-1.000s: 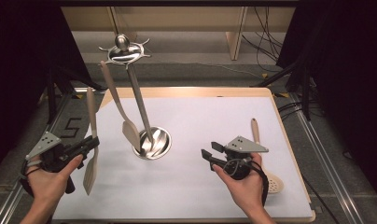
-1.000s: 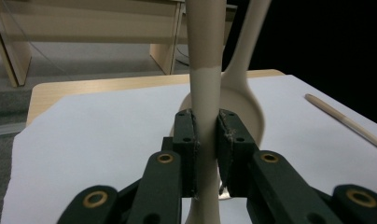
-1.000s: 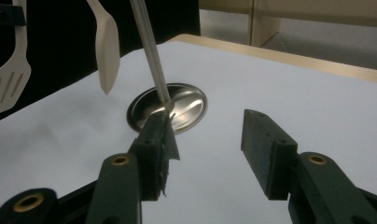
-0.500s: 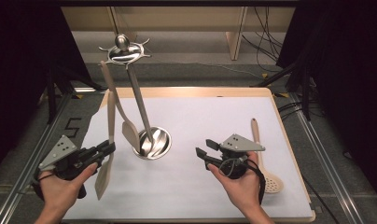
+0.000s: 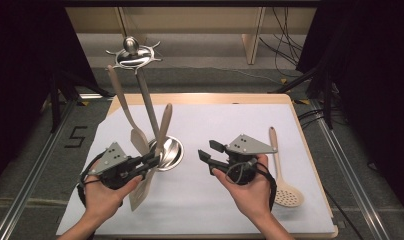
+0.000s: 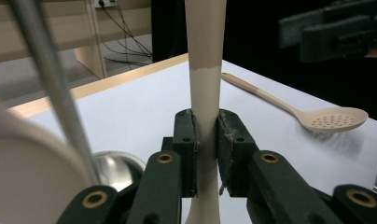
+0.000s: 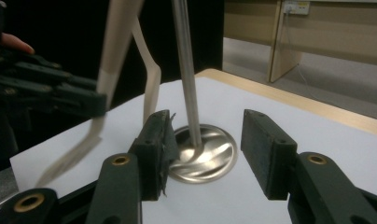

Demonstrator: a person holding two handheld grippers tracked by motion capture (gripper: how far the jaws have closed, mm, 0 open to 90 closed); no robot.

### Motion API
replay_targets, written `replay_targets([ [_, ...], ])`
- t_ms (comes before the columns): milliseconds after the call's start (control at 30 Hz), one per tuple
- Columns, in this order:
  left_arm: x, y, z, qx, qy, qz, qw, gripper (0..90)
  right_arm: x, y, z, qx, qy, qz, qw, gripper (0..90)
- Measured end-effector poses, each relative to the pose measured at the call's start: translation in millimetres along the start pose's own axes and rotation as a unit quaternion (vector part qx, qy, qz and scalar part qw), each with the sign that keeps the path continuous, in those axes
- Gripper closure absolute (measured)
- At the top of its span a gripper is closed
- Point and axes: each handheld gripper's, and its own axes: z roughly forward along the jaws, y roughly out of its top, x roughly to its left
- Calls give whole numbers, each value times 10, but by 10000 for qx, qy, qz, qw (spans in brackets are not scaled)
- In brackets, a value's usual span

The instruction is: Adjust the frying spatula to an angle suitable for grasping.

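The left gripper (image 5: 149, 164) is clamping a beige slotted turner (image 5: 151, 165) by its handle; in the left gripper view the jaws are pressing flat against both sides of the handle (image 6: 204, 93), with no gap showing. In the high view the turner is tilting: its handle is rising toward 1 o'clock from the jaws, and its blade is hanging toward 7 o'clock, just above the white mat (image 5: 230, 125). The handle is crossing in front of the rack's steel base dish (image 5: 171, 152), which is sitting just at 2 o'clock of the left gripper.

The rack's steel post (image 5: 146, 102) is leaning up from the dish to a hook crown (image 5: 132, 51) at 12 o'clock. A second beige utensil (image 5: 124, 110) is hanging from that crown, just at 10 o'clock of the held turner; whether the two are touching cannot be told.

The right gripper (image 5: 209, 152) is holding nothing, its jaws standing wide apart, and in the right gripper view they are framing the base dish (image 7: 210, 154) and post. It is sitting at 3 o'clock of the dish, near but apart.

A beige perforated spoon (image 5: 282, 172) is lying flat on the mat at 3 o'clock of the right hand (image 5: 250, 187), close to the table's wooden right edge (image 5: 310, 160). Open mat is lying at 12 to 2 o'clock, between the dish and the far edge.
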Motion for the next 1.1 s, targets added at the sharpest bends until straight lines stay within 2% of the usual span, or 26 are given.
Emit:
replay_targets([
  [33,-22,8,38,16,-25,53,10000,780,35,22,14,25,-1,117,9999,533],
  [67,-49,14,86,25,-75,82,9999,781,35,47,31,31,20,-1,10000,532],
  [167,-94,21,172,118,-155,181,9996,781,89,94,105,-32,123,47,9999,530],
  [200,-107,24,213,105,-272,239,9993,781,86,110,119,-62,133,-30,9999,529],
  [267,-124,35,277,115,-249,438,9987,781,125,150,142,-63,86,86,9999,526],
  [333,-147,40,311,155,-177,496,9985,781,131,183,175,-128,136,41,9998,519],
  [367,-141,51,328,150,-59,640,9978,780,128,200,185,-160,43,-46,9999,513],
  [400,-167,46,352,183,-166,582,9980,780,147,215,199,-105,138,95,9998,505],
  [433,-175,47,362,191,-146,589,9980,780,145,228,225,-155,167,118,9997,494],
  [467,-174,50,374,167,-22,649,9978,780,147,236,233,-142,139,175,9996,492],
  [533,-221,33,400,211,-150,450,9987,780,143,252,251,-102,-2,227,9997,490],
  [567,-210,37,405,220,-63,565,9981,780,132,257,271,-145,45,272,9995,489],
  [600,-227,30,420,247,-62,519,9983,780,138,262,268,-91,-25,379,9992,488],
  [667,-227,32,449,291,-176,637,9974,780,128,277,301,-93,-104,432,9990,489],
  [700,-244,24,461,290,-189,534,9980,780,122,287,320,-98,-125,371,9992,492],
  [733,-236,31,468,271,-125,634,9975,780,141,297,320,-8,-217,490,9986,498],
  [767,-238,33,475,258,-107,679,9973,780,129,304,339,-18,-215,407,9989,503],
  [800,-252,28,481,267,-146,622,9976,780,136,305,352,-15,-249,469,9986,508],
  [867,-262,30,485,272,-82,700,9971,780,125,305,367,-11,-292,489,9984,541],
  [900,-268,29,490,270,-72,733,9969,780,125,305,366,22,-341,539,9980,568],
  [967,-282,21,506,253,-76,733,9970,779,115,309,371,24,-282,654,9975,624],
  [1000,-280,25,503,292,-55,806,9963,779,110,315,360,43,-318,723,9969,663],
  [1067,-290,22,513,308,-27,855,9959,778,104,323,349,102,-312,792,9963,673],
  [1100,-300,14,523,281,-35,808,9963,778,102,324,345,125,-325,816,9961,679],
])
